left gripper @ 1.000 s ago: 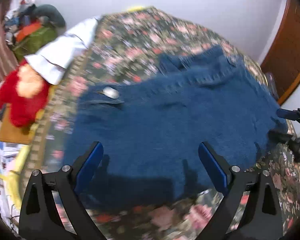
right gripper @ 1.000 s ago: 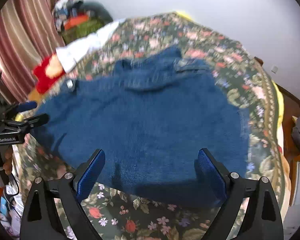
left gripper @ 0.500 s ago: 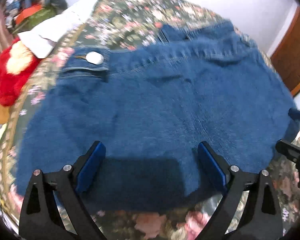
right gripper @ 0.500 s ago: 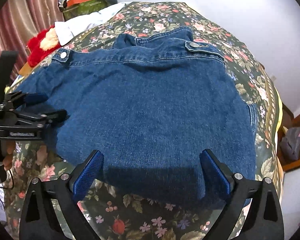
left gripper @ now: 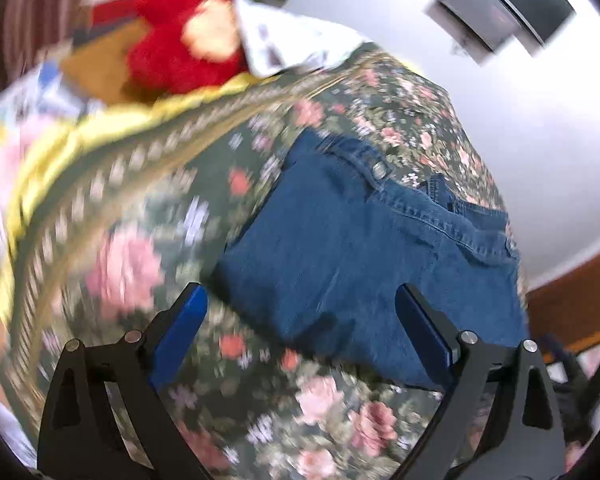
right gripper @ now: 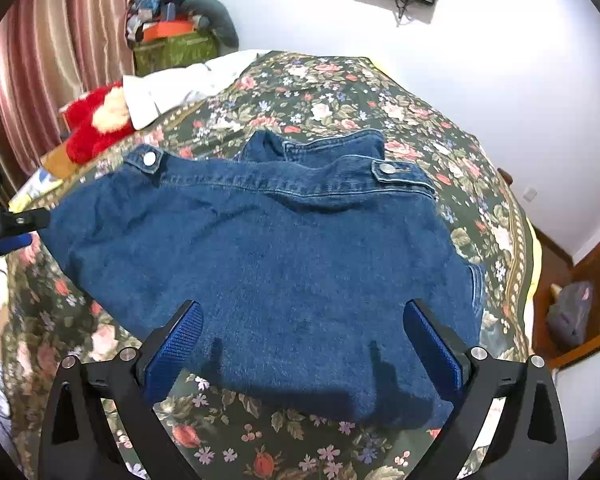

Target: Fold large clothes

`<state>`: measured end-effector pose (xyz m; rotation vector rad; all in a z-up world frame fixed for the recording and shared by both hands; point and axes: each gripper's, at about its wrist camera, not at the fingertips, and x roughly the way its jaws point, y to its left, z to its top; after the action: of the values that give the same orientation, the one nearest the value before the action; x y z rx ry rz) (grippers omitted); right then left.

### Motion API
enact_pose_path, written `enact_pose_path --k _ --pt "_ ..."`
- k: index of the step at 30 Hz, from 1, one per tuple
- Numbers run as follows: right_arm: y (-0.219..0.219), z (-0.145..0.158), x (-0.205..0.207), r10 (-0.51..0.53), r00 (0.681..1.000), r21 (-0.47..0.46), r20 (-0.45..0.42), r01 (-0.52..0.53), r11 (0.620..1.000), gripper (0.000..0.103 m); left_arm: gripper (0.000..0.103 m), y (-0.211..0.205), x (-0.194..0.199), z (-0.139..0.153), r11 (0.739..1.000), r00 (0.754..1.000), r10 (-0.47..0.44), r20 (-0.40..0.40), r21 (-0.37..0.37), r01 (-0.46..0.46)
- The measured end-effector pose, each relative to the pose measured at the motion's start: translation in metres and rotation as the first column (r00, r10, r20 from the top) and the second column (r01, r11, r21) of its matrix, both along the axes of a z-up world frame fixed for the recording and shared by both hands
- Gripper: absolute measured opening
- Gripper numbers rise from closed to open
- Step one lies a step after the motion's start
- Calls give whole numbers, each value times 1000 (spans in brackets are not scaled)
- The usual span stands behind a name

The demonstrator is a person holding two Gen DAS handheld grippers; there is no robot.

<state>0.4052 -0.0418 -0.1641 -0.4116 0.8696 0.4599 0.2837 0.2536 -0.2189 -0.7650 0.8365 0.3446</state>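
A blue denim jacket (right gripper: 268,256) lies spread back-up on the floral bedspread (right gripper: 380,112), collar at the far side, with metal buttons on both shoulder tabs. It also shows in the left wrist view (left gripper: 364,256), which is blurred. My right gripper (right gripper: 300,344) is open and empty, hovering above the jacket's near hem. My left gripper (left gripper: 300,328) is open and empty over the jacket's left edge; from the right wrist view it (right gripper: 16,232) sits at the jacket's left edge, jaws apart.
A red plush toy (right gripper: 96,124) and a white cloth (right gripper: 172,88) lie at the bed's far left. A pile of clothes on a green box (right gripper: 176,36) stands by the striped curtain (right gripper: 40,64). A grey bag (right gripper: 568,312) sits on the floor at right.
My left gripper has swung left and turned, so its view now faces the jacket's left edge and the bed's side. The right gripper has held nearly still over the hem.
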Motion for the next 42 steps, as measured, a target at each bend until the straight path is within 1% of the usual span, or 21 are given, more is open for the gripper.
enact_pose_path --k 3,7,10,12,15,18,19,20,22,24,26,28,29,30,31,32,34,35,37,39,42 --pt "9 -19 1 16 1000 -49 -16 -17 999 100 96 -4 -8 -16 996 1000 21 -2 -91 -21" --pt "17 -50 6 30 998 -132 -50 -36 991 100 96 -12 -3 -33 978 1000 -11 1 -207 11" --pt "12 -61 10 20 997 -112 -73 -28 993 103 95 -20 10 -43 959 999 -46 9 -278 47" --pt "8 -62 11 23 997 -85 -80 -30 996 103 95 -23 15 -47 955 999 -46 7 -294 46" --pt "7 -62 11 41 995 -87 -86 -49 995 103 95 -24 27 -60 944 1000 -30 -6 -329 26" --pt "7 -63 10 51 995 -81 -82 -58 995 103 84 -23 42 -76 932 1000 -4 -26 -363 -6" --pt "6 -64 10 54 995 -75 -80 -60 995 103 79 -23 46 -79 931 1000 0 -19 -366 -7" --pt "5 -64 10 57 995 -68 -79 -62 996 103 78 -24 53 -81 933 1000 2 -4 -361 -3" --pt "4 -64 10 60 995 -59 -78 -65 996 103 77 -26 62 -82 942 1000 13 -9 -334 -16" --pt "4 -65 10 66 995 -53 -78 -70 996 103 77 -32 72 -79 962 999 34 -15 -270 -36" --pt "3 -65 10 68 995 -48 -77 -72 996 103 77 -42 82 -75 986 999 37 -33 -161 -42" --pt "3 -65 9 68 995 -44 -77 -71 997 103 77 -53 90 -69 999 998 35 -46 -39 -37" --pt "3 -65 10 69 995 -42 -78 -72 997 103 77 -55 92 -67 999 998 37 -50 -1 -37" --pt "3 -65 9 70 994 -41 -79 -74 996 103 72 -56 95 -64 999 998 42 -53 31 -40" --pt "3 -64 9 73 994 -40 -82 -77 996 103 62 -56 96 -60 996 997 55 -52 67 -52" --pt "3 -64 8 76 993 -38 -86 -80 996 103 58 -55 97 -57 995 997 61 -47 83 -57" --pt "4 -62 5 85 992 -39 -91 -88 995 103 37 -48 98 -48 994 998 56 -25 98 -54" --pt "5 -61 4 88 992 -44 -92 -92 995 103 32 -45 99 -41 993 999 40 -11 108 -38" --pt "5 -58 2 88 991 -51 -97 -94 994 103 28 -43 101 -29 991 1000 1 4 131 -2" --pt "6 -50 2 81 991 -37 -109 -86 996 103 28 -48 97 -11 982 999 -32 35 186 25" --pt "5 -32 6 68 992 37 -110 -64 997 103 28 -65 81 15 956 993 -79 88 288 51"
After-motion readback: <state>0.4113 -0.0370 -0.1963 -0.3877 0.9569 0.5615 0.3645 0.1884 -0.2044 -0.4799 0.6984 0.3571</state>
